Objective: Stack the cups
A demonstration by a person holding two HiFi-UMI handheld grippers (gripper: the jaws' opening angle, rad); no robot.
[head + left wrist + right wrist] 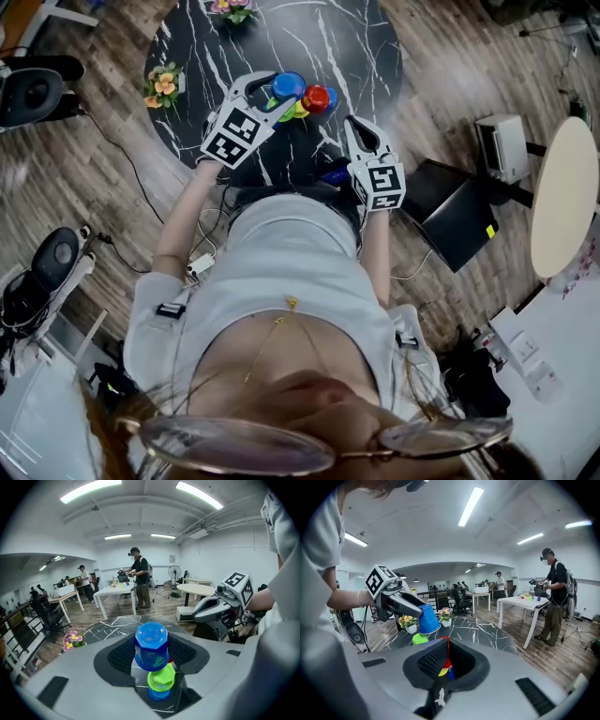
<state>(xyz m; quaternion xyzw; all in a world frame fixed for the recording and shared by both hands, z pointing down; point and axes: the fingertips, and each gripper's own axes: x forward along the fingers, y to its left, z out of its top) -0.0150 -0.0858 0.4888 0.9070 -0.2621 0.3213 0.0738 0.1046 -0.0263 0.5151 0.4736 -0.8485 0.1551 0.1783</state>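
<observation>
- Arms reach forward from the body over the round black table [281,37], the left further out than the right.
- The left gripper [274,94] hangs over the table's near part, tipped downward, with its marker cube facing up toward the head camera.
- The right gripper [356,129] sits closer to the body, at the table's near edge, and points toward the cups.
- Only the head view shows both grippers together. The red cup [317,97] lies between their tips, and a flower pot [164,86] stands near the table's left rim.
- Only the left gripper view shows what lies beneath the blue cup [151,645]. A green cup [161,679] sits base up on the table, with a second blue cup [159,695] showing at its near side. Whether those two are stacked I cannot tell.
- Only the right gripper view shows the blue cup from the side. It is mouth down, tilted and clear of the table, just above the green cup. A yellow cup [438,671] peeks out under the red one.
- The left jaws stand wide apart, with their pads pressed on the blue cup's two sides and its base toward the camera.
- The right jaws are closed together. A red sliver shows along their seam and the red cup sits just past the tips. Whether they touch it I cannot tell.
</observation>
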